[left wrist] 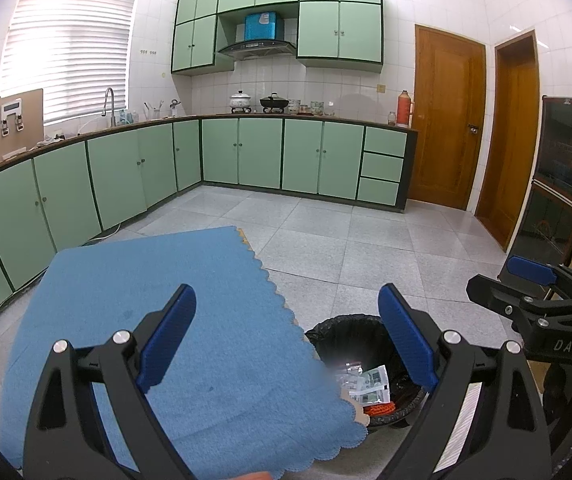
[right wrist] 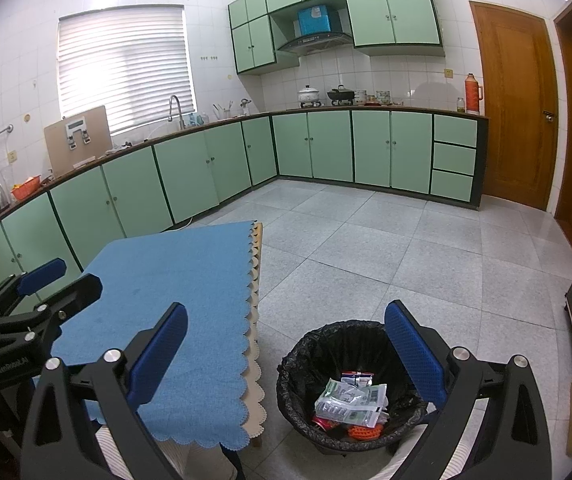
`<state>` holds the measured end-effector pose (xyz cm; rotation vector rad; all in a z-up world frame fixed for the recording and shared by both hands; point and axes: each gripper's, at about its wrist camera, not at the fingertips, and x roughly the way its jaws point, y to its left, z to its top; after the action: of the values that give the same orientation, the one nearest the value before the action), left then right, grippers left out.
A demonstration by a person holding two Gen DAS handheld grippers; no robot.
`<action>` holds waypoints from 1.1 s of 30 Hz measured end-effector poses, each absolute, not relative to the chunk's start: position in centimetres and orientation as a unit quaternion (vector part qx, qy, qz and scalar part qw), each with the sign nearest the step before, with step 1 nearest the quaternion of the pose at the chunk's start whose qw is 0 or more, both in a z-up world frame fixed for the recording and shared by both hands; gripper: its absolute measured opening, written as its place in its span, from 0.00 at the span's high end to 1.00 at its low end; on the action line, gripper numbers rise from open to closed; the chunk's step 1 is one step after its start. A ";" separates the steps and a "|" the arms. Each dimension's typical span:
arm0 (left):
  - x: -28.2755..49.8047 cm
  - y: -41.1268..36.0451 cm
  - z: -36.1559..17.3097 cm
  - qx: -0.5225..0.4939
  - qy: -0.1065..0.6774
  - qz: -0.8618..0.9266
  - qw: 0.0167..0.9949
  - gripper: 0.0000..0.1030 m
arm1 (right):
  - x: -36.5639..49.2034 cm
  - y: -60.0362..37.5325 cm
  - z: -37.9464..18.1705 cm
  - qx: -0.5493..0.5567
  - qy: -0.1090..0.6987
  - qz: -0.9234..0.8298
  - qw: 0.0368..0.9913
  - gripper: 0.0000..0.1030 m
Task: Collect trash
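Right wrist view: right gripper [right wrist: 286,356] jaws apart, empty, above the bin [right wrist: 306,344]; wrappers [right wrist: 352,400] lie inside. Left gripper [left wrist: 288,336] jaws apart over bare blue cloth [left wrist: 173,300]. Likely finished; scan cloth edges before stopping.

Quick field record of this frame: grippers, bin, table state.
left hand-held gripper: open, empty, over the table edge
right hand-held gripper: open, empty, above the bin
bin: round bin with black plastic liner, on the floor beside the table
bin contents: white printed wrappers, orange item
table: blue scalloped cloth, no trash visible on it
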<state>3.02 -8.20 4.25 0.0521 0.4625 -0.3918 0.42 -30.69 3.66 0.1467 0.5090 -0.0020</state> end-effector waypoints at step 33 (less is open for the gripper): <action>3.4 -7.5 3.8 0.027 0.230 -0.190 0.954 0.13 | 0.5 -30.4 3.6 0.074 0.254 0.000 0.964 0.06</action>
<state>3.45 -7.55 3.75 0.0546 0.4667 -0.3860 0.51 -30.44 3.64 0.1502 0.5143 -0.0008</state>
